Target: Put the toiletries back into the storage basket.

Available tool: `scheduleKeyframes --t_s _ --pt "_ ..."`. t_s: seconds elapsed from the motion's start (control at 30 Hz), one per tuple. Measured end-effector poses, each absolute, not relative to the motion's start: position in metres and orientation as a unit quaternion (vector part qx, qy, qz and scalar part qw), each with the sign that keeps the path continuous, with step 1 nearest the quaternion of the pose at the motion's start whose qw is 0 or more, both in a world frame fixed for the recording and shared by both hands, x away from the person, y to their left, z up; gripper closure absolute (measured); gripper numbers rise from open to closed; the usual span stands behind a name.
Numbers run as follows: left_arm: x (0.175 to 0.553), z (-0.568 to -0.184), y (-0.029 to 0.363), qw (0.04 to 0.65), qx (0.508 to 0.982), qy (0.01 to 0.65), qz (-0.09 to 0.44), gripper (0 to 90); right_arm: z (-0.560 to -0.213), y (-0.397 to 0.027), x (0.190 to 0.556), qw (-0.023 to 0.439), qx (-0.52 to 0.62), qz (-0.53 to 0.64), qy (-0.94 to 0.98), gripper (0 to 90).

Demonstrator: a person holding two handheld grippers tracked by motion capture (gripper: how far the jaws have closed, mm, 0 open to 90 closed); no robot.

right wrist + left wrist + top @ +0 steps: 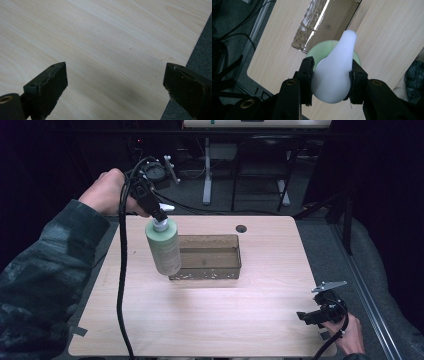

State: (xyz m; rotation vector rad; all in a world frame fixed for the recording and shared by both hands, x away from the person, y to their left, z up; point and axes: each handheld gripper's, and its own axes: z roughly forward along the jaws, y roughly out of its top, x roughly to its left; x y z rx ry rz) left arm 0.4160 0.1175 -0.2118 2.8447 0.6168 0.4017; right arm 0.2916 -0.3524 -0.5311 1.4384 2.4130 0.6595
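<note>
I see a pale green pump bottle [164, 248] with a white pump head [161, 224], hanging in the air over the left part of the wooden table [210, 320]. Its body is a plain cylinder, tilted a little, with the base lower and just in front of the left end of a smoky transparent rectangular bin [210, 256] that sits near the middle of the table, towards the far edge. From the high view I cannot tell whether the bottle's base touches the bin's rim or merely overlaps it.

My left gripper [156, 212] carries the bottle from above. In the left gripper view the white pump head [334, 75] sits between the two black jaws, pinched on both sides, with its spout pointing away from the camera and the green shoulder of the bottle [322, 51] showing beneath it. The bin [324, 23] lies on the table further below. The left hand [107, 192] holds the gripper up beyond the table's far left corner, and a black cable [121, 285] trails down across the table.

My right gripper [311, 316] is low at the near right corner of the table, held by the right hand [350, 337]. In the right gripper view its jaws are spread wide with bare wood [100, 50] between them, holding nothing.
</note>
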Motion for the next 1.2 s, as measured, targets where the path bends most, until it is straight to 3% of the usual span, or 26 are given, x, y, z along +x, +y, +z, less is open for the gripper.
scheduleKeyframes --t_s 1.2 --pt "0.45 -0.21 0.095 0.08 0.962 0.22 0.141 62.9 -0.529 -0.353 0.29 0.128 0.497 0.229 0.827 4.8"
